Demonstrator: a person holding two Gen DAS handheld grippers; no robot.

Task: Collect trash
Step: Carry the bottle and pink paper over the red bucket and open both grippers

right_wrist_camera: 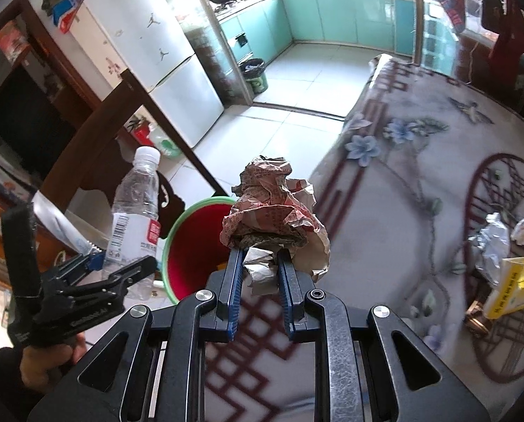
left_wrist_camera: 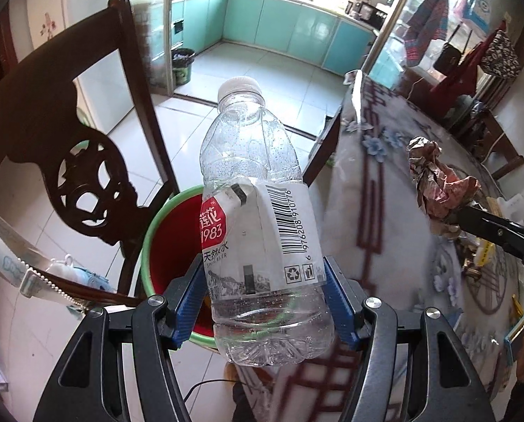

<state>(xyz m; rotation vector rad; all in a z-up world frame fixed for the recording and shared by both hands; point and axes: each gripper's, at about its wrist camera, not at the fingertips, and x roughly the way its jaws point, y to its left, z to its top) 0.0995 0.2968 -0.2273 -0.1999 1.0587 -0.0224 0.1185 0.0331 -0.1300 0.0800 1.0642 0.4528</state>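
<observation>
The left gripper (left_wrist_camera: 265,292) clamps an empty water bottle (left_wrist_camera: 258,218) just above the red bin (left_wrist_camera: 167,246). Beside the bin, over the table (right_wrist_camera: 402,183) edge, the right gripper (right_wrist_camera: 260,263) pinches crumpled paper (right_wrist_camera: 276,211), apparently a printed wrapper.

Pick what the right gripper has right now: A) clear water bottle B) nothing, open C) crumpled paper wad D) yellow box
C: the right gripper is closed on the crumpled paper wad, near the red bin; the water bottle sits in the left gripper, and the yellow box lies on the table.
</observation>
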